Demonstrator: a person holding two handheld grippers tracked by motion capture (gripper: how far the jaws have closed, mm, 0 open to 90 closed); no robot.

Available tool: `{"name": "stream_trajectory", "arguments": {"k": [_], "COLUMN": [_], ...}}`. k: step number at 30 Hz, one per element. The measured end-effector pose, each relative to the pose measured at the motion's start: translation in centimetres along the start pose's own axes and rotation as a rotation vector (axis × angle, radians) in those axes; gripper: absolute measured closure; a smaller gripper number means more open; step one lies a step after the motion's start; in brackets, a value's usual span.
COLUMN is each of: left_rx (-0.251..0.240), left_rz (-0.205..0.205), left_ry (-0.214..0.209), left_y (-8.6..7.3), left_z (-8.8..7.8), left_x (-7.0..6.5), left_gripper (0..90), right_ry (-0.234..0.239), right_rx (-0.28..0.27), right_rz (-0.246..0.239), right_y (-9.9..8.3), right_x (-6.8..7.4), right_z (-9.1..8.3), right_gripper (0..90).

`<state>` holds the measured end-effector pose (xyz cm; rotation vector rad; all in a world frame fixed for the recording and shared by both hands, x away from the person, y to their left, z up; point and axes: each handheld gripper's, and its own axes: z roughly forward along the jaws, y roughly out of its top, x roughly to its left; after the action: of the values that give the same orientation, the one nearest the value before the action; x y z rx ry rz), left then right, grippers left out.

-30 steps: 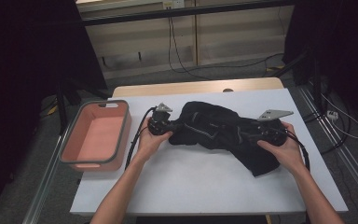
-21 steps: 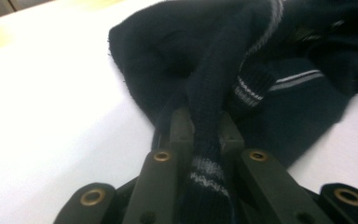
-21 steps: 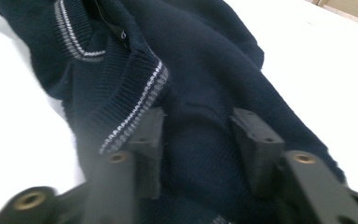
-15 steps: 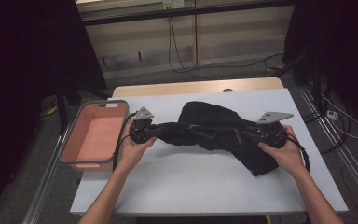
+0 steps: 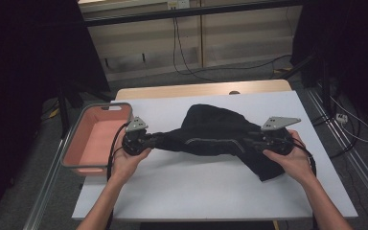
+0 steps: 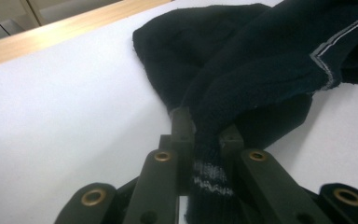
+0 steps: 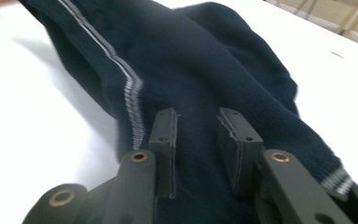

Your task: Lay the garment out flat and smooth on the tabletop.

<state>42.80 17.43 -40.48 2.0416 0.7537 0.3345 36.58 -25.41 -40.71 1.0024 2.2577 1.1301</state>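
Note:
A dark navy sweater (image 5: pixel 215 128) with thin pale stripes lies bunched on the white table (image 5: pixel 196 191). My left gripper (image 5: pixel 148 139) is shut on its striped cuff (image 6: pixel 207 177), and the sleeve runs taut toward the heap (image 6: pixel 261 60). Those jaws have tightened slightly on the cuff. At the right, my right gripper (image 5: pixel 251 141) has a thick fold of the sweater (image 7: pixel 191 60) between its pads (image 7: pixel 164 135). Its jaws have just been opening a little, with the cloth still filling the gap and touching both pads. A loose end hangs below the right hand.
A pink bin (image 5: pixel 69 148) with a grey rim stands off the table's left edge, close to my left hand. A wooden strip (image 5: pixel 201 90) borders the far edge. Cables lie on the floor beyond and to the right.
My left hand has moved left toward the bin, drawing the sleeve out of the heap into a taut band. The right hand has stayed almost where it was.

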Motion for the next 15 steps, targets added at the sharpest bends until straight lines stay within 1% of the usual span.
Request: {"name": "stream_trajectory", "arguments": {"k": [1,2,3,4,5,7,8,10,12,15], "left_rx": [0.008,0.013,0.012,0.014,0.017,0.016,0.017,0.02,0.02,0.023], "left_rz": [0.0,0.002,-0.013,-0.004,-0.008,-0.009,-0.012,-0.004,-0.005,-0.014], "left_ry": [0.001,0.011,0.007,0.014,0.012,0.01,0.005,0.008,0.006,0.001], "left_y": [-0.2,-0.2,-0.4,-0.4,-0.5,-0.5,-0.6,-0.6,-0.7,-0.7], "left_z": [0.1,0.1,0.1,0.1,0.2,0.3,0.4,0.4,0.5,0.5], "left_x": [0.1,0.1,0.2,0.3,0.3,0.2,0.2,0.2,0.2,0.2], "left_gripper": [82.3,82.3,82.3,82.3,82.3,82.3,82.3,82.2,82.2,82.1], "right_ry": [0.002,-0.009,-0.021,-0.021,-0.019,-0.024,-0.03,-0.04,-0.041,-0.035], "right_rx": [-0.002,-0.004,-0.023,-0.023,-0.044,-0.047,-0.052,-0.043,-0.043,-0.088], "right_rz": [0.011,0.026,0.042,0.042,0.054,0.059,0.066,0.064,0.058,0.067], "right_y": [-0.1,-0.1,-0.2,-0.2,-0.4,-0.5,-0.6,-0.8,-0.8,-0.5], "right_x": [-0.2,-0.5,-1.0,-1.0,-1.5,-1.7,-1.9,-2.1,-2.2,-2.5], "right_z": [-0.1,-0.2,-0.8,-0.8,-1.3,-1.5,-1.7,-1.8,-1.9,-2.9], "right_gripper": [60.0,55.4,53.2,53.2,54.9,55.3,57.5,57.9,58.4,58.6]}}
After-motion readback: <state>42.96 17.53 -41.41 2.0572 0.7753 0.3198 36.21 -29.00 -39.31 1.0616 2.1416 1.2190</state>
